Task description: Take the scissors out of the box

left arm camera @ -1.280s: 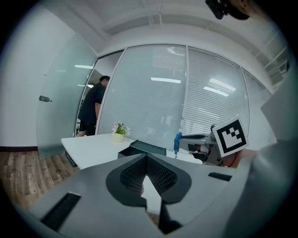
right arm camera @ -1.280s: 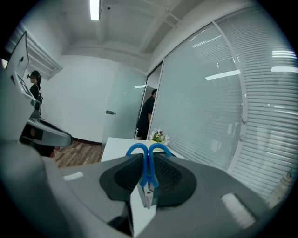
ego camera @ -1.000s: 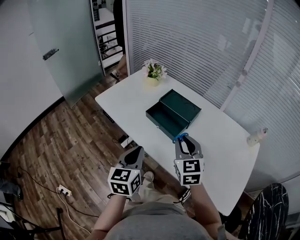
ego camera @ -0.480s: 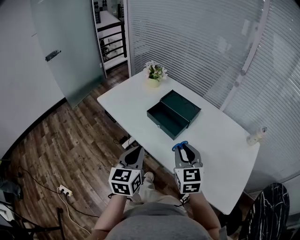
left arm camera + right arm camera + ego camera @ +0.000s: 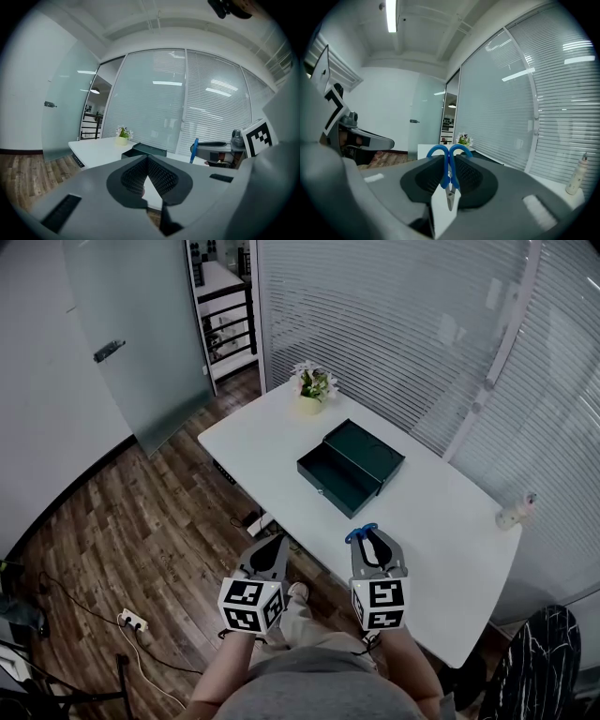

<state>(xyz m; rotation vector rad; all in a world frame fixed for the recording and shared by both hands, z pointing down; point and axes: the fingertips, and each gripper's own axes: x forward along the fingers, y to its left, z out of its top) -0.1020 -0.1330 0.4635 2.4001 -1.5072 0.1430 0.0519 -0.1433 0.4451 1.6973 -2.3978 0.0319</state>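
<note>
The dark green box [image 5: 350,468] lies open on the white table [image 5: 441,512], its lid folded back and its inside looking empty. My right gripper [image 5: 372,542] hovers over the table's near edge, a short way from the box, shut on the scissors [image 5: 361,532]. In the right gripper view the scissors [image 5: 449,172] stand between the pads [image 5: 469,174], blue handle loops sticking out past the tips and blades pointing back at the camera. My left gripper [image 5: 271,548] hangs beside the table over the floor, shut, with nothing in it. The left gripper view shows the box [image 5: 146,151].
A potted flower [image 5: 314,388] stands at the table's far corner and a small white bottle [image 5: 518,512] at its right edge. Blinds behind glass run along the table's far side. A power strip [image 5: 131,622] lies on the wooden floor at the left, and a dark chair [image 5: 544,662] stands at the lower right.
My right gripper has drawn back from the box's near edge toward the person, carrying the scissors. The left gripper has stayed where it was.
</note>
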